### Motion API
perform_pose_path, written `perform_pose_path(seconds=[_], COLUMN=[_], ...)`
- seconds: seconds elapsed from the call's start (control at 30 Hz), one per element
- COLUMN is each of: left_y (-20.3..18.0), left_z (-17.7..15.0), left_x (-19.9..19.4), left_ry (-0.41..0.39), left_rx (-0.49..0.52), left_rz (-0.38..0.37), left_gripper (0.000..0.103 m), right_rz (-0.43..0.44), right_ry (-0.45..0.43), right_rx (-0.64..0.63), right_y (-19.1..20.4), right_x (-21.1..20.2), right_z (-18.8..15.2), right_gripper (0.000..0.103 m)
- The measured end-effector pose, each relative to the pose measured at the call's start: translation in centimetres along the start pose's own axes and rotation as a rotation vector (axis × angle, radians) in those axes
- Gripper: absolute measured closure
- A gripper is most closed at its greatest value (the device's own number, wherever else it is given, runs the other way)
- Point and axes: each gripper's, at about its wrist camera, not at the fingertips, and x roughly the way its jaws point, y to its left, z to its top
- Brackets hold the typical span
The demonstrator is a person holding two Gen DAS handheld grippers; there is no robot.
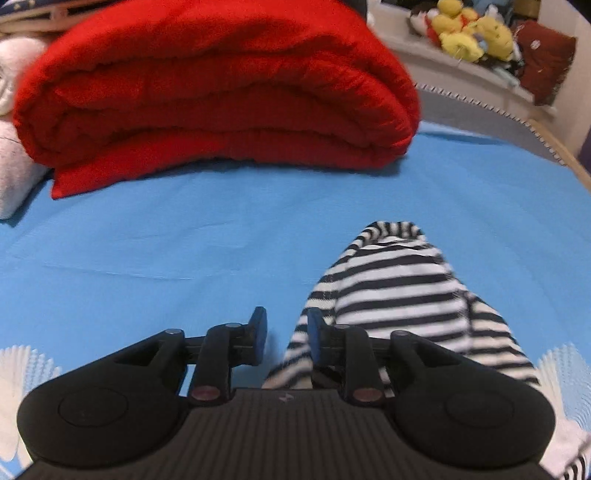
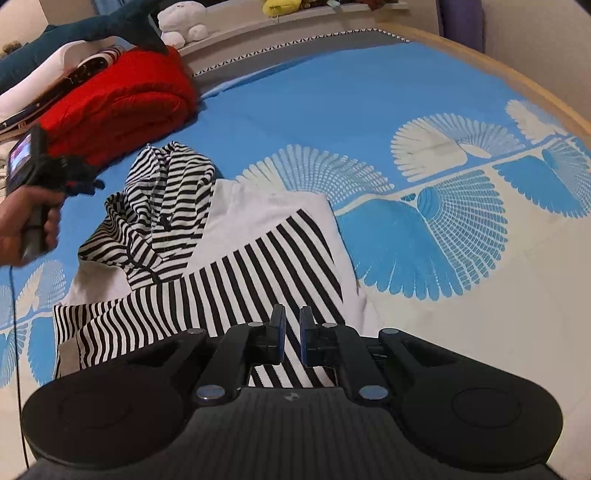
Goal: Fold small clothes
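A small white garment with black-and-white stripes [image 2: 258,258] lies spread on the blue bed sheet [image 2: 351,99], its striped hooded end [image 2: 166,206] bunched at the far left. My right gripper [image 2: 291,332] sits low over the near striped panel, its jaws almost together with the striped cloth in the narrow gap. In the left wrist view the bunched striped part [image 1: 391,288] lies under and beyond the right finger. My left gripper [image 1: 286,334] stands open there, with only bare sheet showing between the pads. In the right wrist view a hand [image 2: 26,225] holds that gripper at the far left.
A folded red blanket [image 1: 221,92] lies across the sheet beyond the garment, beside white bedding [image 1: 14,177]. Yellow plush toys [image 1: 469,33] sit on a ledge behind. The wooden bed edge [image 2: 517,77] curves along the right. The sheet [image 1: 147,240] carries a white fan pattern [image 2: 436,147].
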Motion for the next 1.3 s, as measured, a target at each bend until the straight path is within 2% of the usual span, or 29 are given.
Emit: perform_pose_path(seconds=[0.1,0.2,0.3,0.37,0.43,0.47,0.57,0.63,0.7,0.73,0.8,0.87,0.9,0.97,1.03,1.07,1.13,1.17,1.23,1.3], left_y=[0.0,-0.6,-1.9,-3.1,-3.7,-4.0,-4.4,-4.7,-5.4,-5.7,-6.1,-6.1,-5.9,-5.4,-4.5,-3.8,-1.8,-0.5,2.5,5.3], left_z=[0.9,1.2,1.1,0.6,0.5,0.5,1.0,1.3,1.0,0.3,-2.7,-7.7,-11.1,-17.5,-24.2,-27.2,-31.0,-31.8,-31.9,-31.1], left_x=[2.8,5.0,6.3,7.0,6.9,6.5,4.2,1.0,-3.2,-6.0,-12.0,-18.2,-21.3,-25.6,-28.3,-29.0,-29.8,-30.1,-30.9,-30.8], left_ry=[0.044,0.062,0.080,0.086,0.077,0.066,0.018,-0.048,-0.125,-0.174,-0.277,-0.372,-0.393,-0.372,-0.242,-0.169,-0.050,-0.023,-0.024,-0.016], left_rx=[-0.007,-0.010,0.018,0.065,0.091,0.105,0.146,0.183,0.258,0.288,0.376,0.453,0.502,0.610,0.701,0.720,0.662,0.586,0.331,0.064], left_rz=[0.000,-0.007,-0.029,-0.023,-0.055,-0.056,-0.037,-0.042,-0.083,-0.128,-0.220,-0.338,-0.409,-0.533,-0.603,-0.593,-0.538,-0.499,-0.388,-0.342], left_gripper=[0.072,0.058,0.057,0.060,0.097,0.101,0.101,0.102,0.102,0.102,0.102,0.102,0.102,0.102,0.102,0.102,0.101,0.097,0.094,0.091], right_rz=[0.000,0.001,-0.004,-0.011,-0.013,-0.014,-0.016,-0.021,-0.021,-0.020,-0.015,-0.008,-0.004,0.003,0.013,0.021,0.038,0.052,0.082,0.115], right_ry=[0.007,0.016,0.021,0.025,0.026,0.028,0.031,0.029,0.022,0.015,-0.001,-0.018,-0.027,-0.044,-0.064,-0.074,-0.091,-0.094,-0.093,-0.078], right_rx=[-0.002,-0.012,-0.015,-0.007,-0.004,-0.005,0.006,0.018,0.032,0.035,0.037,0.050,0.058,0.076,0.095,0.102,0.121,0.127,0.133,0.149], right_y=[0.1,0.3,0.2,0.0,-0.2,-0.2,-0.4,-0.6,-0.8,-0.9,-1.0,-1.1,-1.3,-1.6,-1.9,-2.0,-2.2,-2.2,-2.2,-2.1], right_x=[0.4,0.7,1.1,1.3,1.4,1.4,1.5,1.5,1.3,1.0,0.3,-0.4,-0.7,-1.5,-2.3,-2.8,-3.5,-3.7,-3.9,-3.7], right_z=[-0.1,-0.3,-0.3,-0.3,-0.3,-0.3,-0.2,-0.1,0.2,0.4,0.7,1.0,1.3,1.6,2.1,2.2,2.5,2.5,2.6,2.3], right_gripper=[0.095,0.095,0.095,0.095,0.095,0.095,0.095,0.095,0.095,0.095,0.095,0.095,0.095,0.095,0.095,0.095,0.095,0.095,0.095,0.094])
